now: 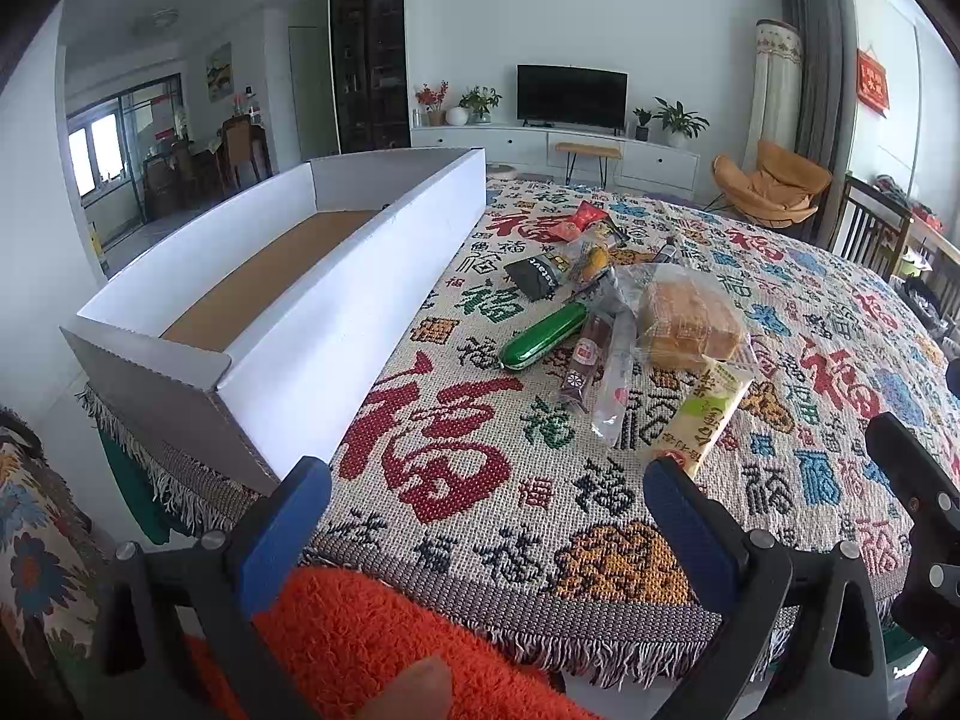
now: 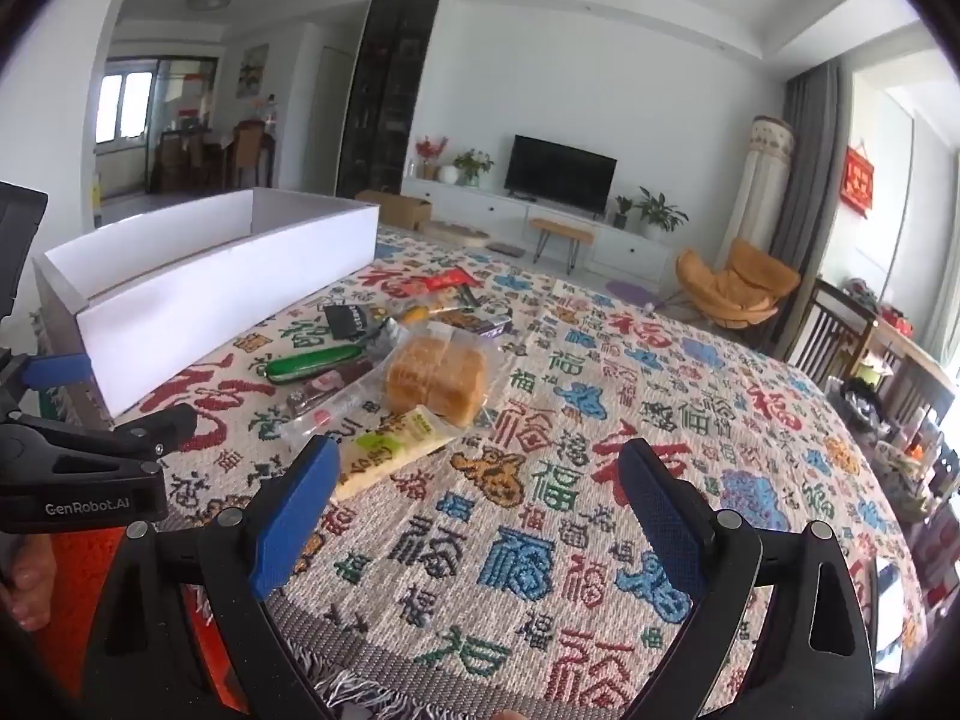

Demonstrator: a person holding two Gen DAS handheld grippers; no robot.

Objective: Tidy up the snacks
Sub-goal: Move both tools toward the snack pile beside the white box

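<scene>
Snacks heaped beside an open white box on the patterned worktop

Both the left hand-held gripper (image 1: 486, 516) and right hand-held gripper (image 2: 480, 498) hang released. The snack pile (image 1: 612, 312) lies at 12 o'clock, the white box (image 1: 288, 300) at 10 o'clock, nothing between.

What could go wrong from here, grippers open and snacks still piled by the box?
1. The snacks overlap: closing on the pale green packet may drag the bagged bread lying against it.
2. The white box sits at the table's edge; a nudge from the left gripper could shift it off.
3. The right gripper may snag the woven cloth.
</scene>
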